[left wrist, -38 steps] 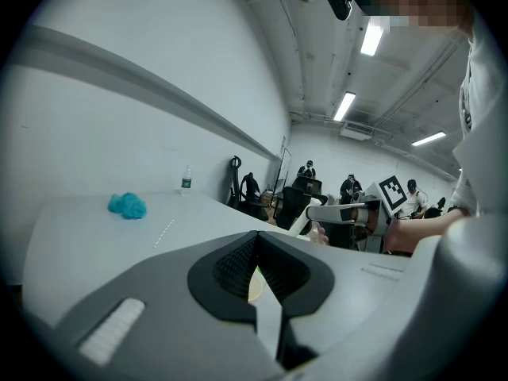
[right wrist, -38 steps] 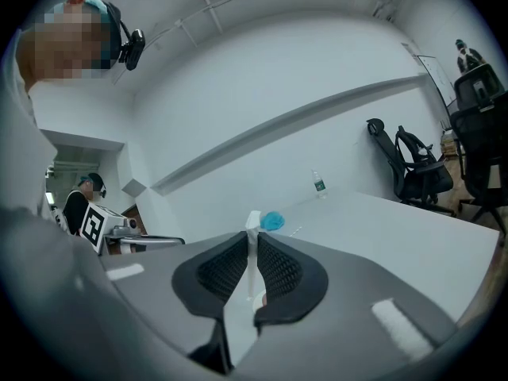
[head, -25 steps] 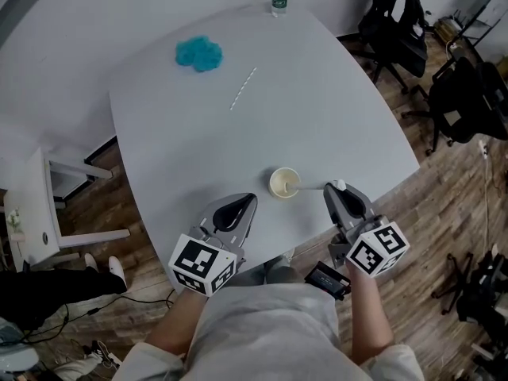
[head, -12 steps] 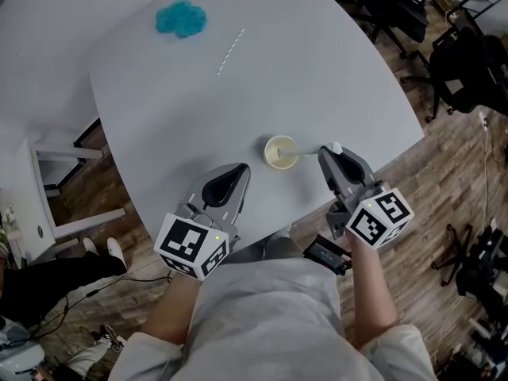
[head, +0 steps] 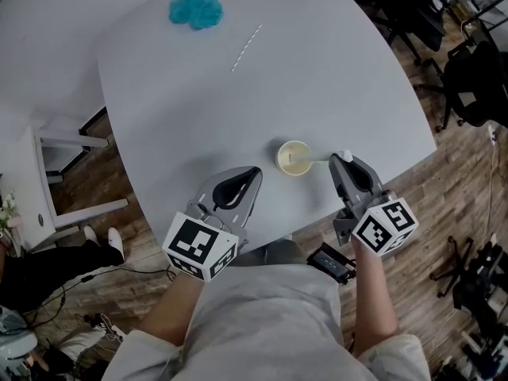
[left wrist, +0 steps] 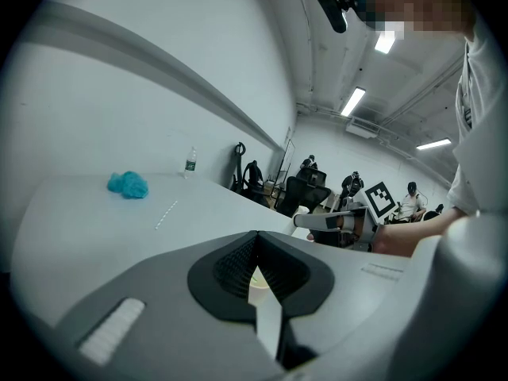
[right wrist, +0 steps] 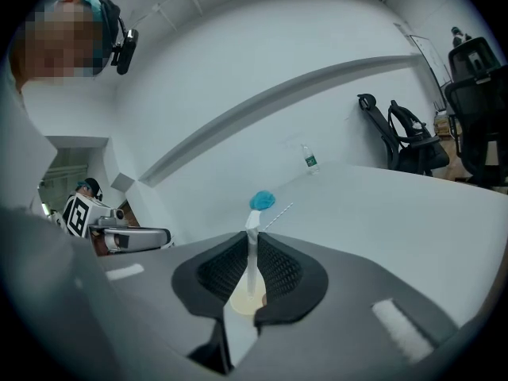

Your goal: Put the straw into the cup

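At the near edge of the desk (head: pixel 333 78), the left hand-held gripper (head: pixel 252 173) hovers just left of the cup (head: pixel 282 151). Its jaws are closed together with nothing between them. The left gripper view shows only a pale sliver of the cup past the pads.

The right hand-held gripper (head: pixel 343 158) is at the same edge, just right of the cup. Its jaws are nearly together and pinch the straw (head: pixel 316 161) close to one end. From the pads the straw slopes across to the cup, and its other end lies inside the rim. Whether it touches the bottom cannot be told. In the right gripper view the straw (right wrist: pixel 252 260) stands between the ribbed pads with the cup (right wrist: pixel 242 302) below it.

The cup stands upright between the two grippers, a little in from the near edge.

Farther in, well apart from the cup, a second straw (head: pixel 246 48) lies flat on the desk. Beyond it, toward the far left edge, is a blue cloth (head: pixel 196 10). A bottle (left wrist: pixel 190 162) stands at the far edge. Chairs (head: pixel 413 14) are on the floor past the desk's right side.
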Motion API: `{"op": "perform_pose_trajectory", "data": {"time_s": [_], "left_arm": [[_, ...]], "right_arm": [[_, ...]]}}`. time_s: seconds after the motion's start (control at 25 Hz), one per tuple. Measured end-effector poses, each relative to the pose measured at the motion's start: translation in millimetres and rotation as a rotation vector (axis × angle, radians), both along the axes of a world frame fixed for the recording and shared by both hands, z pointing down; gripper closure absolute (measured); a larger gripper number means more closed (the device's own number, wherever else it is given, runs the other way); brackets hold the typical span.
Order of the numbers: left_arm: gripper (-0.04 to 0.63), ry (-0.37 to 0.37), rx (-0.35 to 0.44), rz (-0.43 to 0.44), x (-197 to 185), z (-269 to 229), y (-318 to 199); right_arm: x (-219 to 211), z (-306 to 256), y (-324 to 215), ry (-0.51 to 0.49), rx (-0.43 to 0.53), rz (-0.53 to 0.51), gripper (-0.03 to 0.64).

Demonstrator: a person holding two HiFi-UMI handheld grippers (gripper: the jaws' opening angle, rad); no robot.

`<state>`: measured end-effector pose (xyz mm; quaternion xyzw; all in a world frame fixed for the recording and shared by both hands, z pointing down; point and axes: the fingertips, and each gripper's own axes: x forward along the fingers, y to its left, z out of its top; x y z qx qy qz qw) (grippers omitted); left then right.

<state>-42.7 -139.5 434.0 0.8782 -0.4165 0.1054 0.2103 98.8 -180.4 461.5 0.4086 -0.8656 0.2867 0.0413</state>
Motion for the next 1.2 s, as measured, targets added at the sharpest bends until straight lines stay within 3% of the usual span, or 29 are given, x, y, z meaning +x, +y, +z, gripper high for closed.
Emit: {"op": "perform_pose_trajectory", "data": {"time_s": [1.2], "left_arm": [[0.577,-0.020,-0.051,-0.009,-7,22,6]], "right_arm": [[-19,60,-10,0.002,-0.079,-0.056,0.569]]}}
